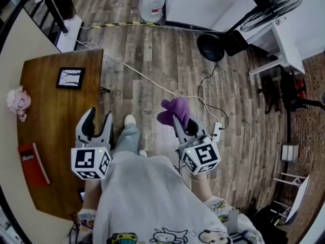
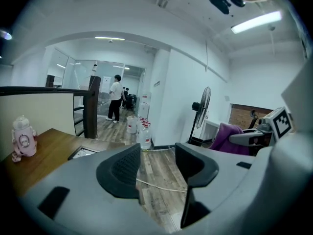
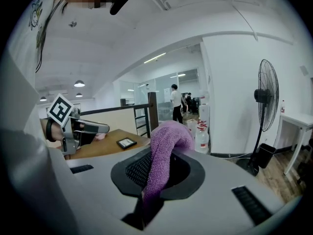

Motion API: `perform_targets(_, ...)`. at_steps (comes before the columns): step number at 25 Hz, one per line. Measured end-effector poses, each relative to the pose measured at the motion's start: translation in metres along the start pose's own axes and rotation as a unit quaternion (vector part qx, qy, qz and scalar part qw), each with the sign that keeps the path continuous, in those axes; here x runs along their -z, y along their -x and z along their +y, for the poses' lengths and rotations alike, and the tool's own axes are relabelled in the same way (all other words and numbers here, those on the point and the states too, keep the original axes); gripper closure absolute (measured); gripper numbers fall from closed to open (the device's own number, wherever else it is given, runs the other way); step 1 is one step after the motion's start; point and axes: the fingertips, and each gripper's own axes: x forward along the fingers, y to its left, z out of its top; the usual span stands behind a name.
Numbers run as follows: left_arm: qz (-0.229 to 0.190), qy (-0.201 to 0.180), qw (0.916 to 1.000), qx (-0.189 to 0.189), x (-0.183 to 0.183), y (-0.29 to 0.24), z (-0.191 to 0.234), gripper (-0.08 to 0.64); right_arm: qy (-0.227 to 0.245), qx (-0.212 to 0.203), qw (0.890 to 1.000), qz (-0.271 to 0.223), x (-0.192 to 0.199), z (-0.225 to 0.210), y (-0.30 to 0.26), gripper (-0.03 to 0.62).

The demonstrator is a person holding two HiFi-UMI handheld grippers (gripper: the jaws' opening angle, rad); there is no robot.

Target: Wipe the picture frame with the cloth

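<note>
The picture frame (image 1: 70,78) lies flat on the brown wooden worktop (image 1: 56,136), near its far edge, dark-rimmed with a pale picture inside. It is well apart from both grippers. The left gripper (image 1: 99,117) hovers over the worktop's near right edge with its jaws spread wide. In the left gripper view nothing stands between them, and only the plank floor and a white cable (image 2: 161,186) show through the gap. The right gripper (image 1: 184,126) is off the worktop, above the floor. Its jaws are clamped on a purple cloth (image 1: 174,111), which bunches up above the fingertips. In the right gripper view the cloth (image 3: 164,151) rises from between the jaws and flops over to one side, with the frame (image 3: 126,143) small beyond it on the worktop. In the left gripper view the frame (image 2: 83,152) shows just past the left jaw. A pink figurine (image 1: 18,102) stands at the worktop's left side and a red book (image 1: 33,164) lies nearer the person. A standing fan (image 1: 269,6) is across the floor near a white table, and water bottles (image 1: 152,3) sit by the far wall. A person (image 2: 115,98) stands far off in the corridor.
</note>
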Motion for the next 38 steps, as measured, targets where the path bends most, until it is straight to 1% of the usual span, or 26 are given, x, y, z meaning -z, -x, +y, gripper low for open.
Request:
perform_targets(3, -0.002, -0.003, 1.0000, 0.002, -0.018, -0.027, 0.021, 0.351, 0.002, 0.001, 1.000, -0.004, -0.018, -0.009, -0.036, 0.566)
perform_targets(7, -0.009, 0.001, 0.9999, -0.008, -0.041, -0.056, 0.052, 0.334, 0.007, -0.005, 1.000, -0.007, -0.040, -0.014, -0.079, 0.566)
perform_targets(15, -0.017, 0.023, 0.9992, -0.029, -0.060, -0.092, 0.103, 0.310, 0.023, -0.022, 0.999, 0.012, -0.063, -0.012, -0.141, 0.566)
perform_targets(18, -0.018, 0.030, 0.9984, -0.044, -0.061, -0.093, 0.118, 0.308, 0.035, -0.037, 0.998, 0.021, -0.069, -0.005, -0.160, 0.566)
perform_targets(21, -0.019, 0.042, 0.9969, -0.064, -0.053, -0.090, 0.135, 0.307, 0.057, -0.059, 0.996, 0.030, -0.073, 0.009, -0.179, 0.566)
perform_targets(27, -0.024, 0.059, 0.9929, -0.100, -0.044, -0.078, 0.168, 0.305, 0.084, -0.100, 0.991, 0.033, -0.083, 0.038, -0.216, 0.566)
perform_targets(30, -0.030, 0.075, 0.9890, -0.124, -0.039, -0.067, 0.188, 0.305, 0.099, -0.131, 0.986, 0.036, -0.085, 0.060, -0.236, 0.566)
perform_targets(33, -0.040, 0.092, 0.9824, -0.158, -0.038, -0.056, 0.207, 0.305, 0.116, -0.170, 0.978, 0.037, -0.093, 0.079, -0.259, 0.566)
perform_targets(35, -0.046, 0.106, 0.9756, -0.187, -0.038, -0.050, 0.216, 0.305, 0.129, -0.203, 0.970, 0.039, -0.101, 0.089, -0.276, 0.566)
perform_targets(38, -0.053, 0.130, 0.9621, -0.234, -0.034, -0.038, 0.231, 0.305, 0.148, -0.253, 0.955, 0.044, -0.108, 0.108, -0.307, 0.566)
